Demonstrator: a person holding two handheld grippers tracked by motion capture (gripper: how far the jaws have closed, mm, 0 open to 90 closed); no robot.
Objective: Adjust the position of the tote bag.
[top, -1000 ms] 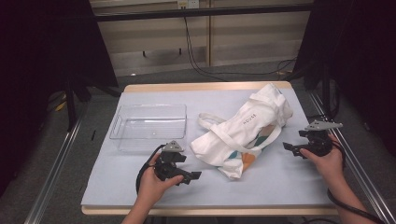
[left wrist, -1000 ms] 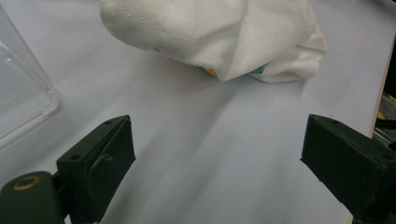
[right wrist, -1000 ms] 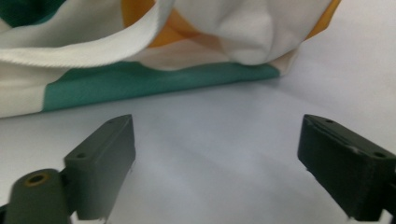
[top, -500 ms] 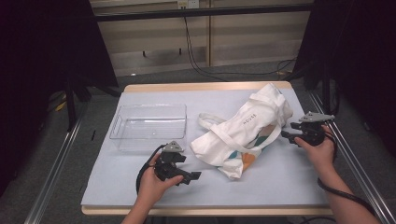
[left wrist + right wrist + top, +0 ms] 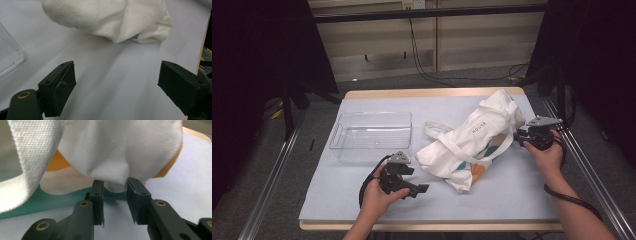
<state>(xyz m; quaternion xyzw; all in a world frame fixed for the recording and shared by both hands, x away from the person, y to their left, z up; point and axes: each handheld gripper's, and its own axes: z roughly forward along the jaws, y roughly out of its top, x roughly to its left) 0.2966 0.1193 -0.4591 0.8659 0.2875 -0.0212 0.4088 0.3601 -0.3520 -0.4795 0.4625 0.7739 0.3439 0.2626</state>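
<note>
You look down and forward over the whole table (image 5: 362, 200) from above your side, while each gripper camera sits low and close along its jaws, and all three views share the white tote bag (image 5: 477, 140) (image 5: 112, 20) (image 5: 117, 152).

The left tool (image 5: 404, 182) rested low in the person's left hand (image 5: 377, 192), jaws spread wide. Across the worktop, the right tool (image 5: 532, 136) sat in the right hand (image 5: 548, 152), its jaws just closing, a narrow gap remaining between them.
</note>
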